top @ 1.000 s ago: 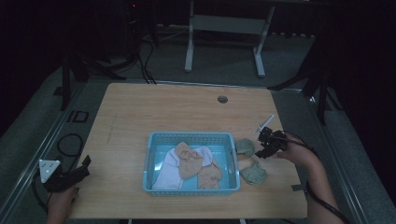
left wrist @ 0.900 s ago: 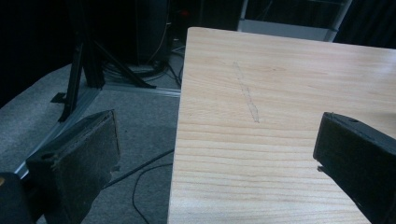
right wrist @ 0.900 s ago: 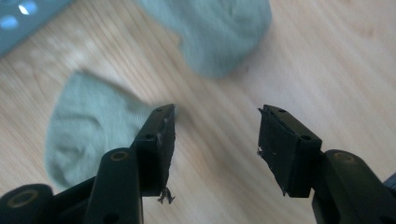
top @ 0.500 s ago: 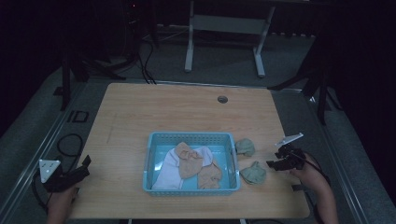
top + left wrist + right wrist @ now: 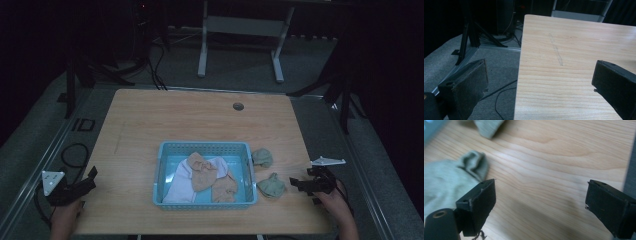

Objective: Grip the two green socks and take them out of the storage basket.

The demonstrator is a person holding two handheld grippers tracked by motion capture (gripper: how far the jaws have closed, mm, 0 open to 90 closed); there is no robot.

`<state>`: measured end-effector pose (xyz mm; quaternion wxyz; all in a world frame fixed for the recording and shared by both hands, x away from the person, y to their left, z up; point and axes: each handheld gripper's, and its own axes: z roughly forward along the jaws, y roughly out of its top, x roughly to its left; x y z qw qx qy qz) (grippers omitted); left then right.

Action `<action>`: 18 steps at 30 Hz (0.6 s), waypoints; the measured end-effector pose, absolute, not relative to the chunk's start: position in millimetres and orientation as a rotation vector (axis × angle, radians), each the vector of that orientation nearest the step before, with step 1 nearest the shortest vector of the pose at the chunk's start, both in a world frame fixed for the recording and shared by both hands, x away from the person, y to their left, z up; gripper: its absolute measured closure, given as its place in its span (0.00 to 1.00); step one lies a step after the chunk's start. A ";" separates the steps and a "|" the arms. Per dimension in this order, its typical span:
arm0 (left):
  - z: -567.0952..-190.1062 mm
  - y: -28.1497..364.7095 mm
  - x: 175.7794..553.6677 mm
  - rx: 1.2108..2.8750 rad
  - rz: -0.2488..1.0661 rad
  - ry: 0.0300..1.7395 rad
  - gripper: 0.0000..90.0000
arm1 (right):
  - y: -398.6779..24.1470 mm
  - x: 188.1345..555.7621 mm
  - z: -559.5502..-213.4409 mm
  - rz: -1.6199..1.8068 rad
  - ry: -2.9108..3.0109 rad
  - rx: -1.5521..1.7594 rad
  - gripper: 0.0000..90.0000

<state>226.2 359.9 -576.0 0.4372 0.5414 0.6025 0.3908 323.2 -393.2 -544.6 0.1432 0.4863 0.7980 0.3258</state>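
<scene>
A blue basket (image 5: 204,147) sits near the front middle of the wooden table (image 5: 175,115), holding a white cloth (image 5: 180,182) and beige cloths (image 5: 207,170). Two green cloths lie on the table just right of the basket: one (image 5: 262,157) farther back, one (image 5: 271,185) nearer the front. The right gripper (image 5: 300,185) rests at the table's right front, just beside the near green cloth, its jaws spread wide and empty over bare wood. The left gripper (image 5: 82,182) hovers at the left front edge, jaws also wide apart, holding nothing, one over the floor (image 5: 499,67) and one over the table.
</scene>
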 end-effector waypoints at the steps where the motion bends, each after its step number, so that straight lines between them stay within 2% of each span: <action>1: -576.0 359.9 226.0 1.347 0.972 1.497 0.01 | -394.9 322.4 -547.1 0.963 2.281 1.425 0.10; 18: -576.0 359.9 226.6 1.352 0.968 1.495 0.01 | -410.5 287.6 -561.6 1.000 1.674 1.478 0.10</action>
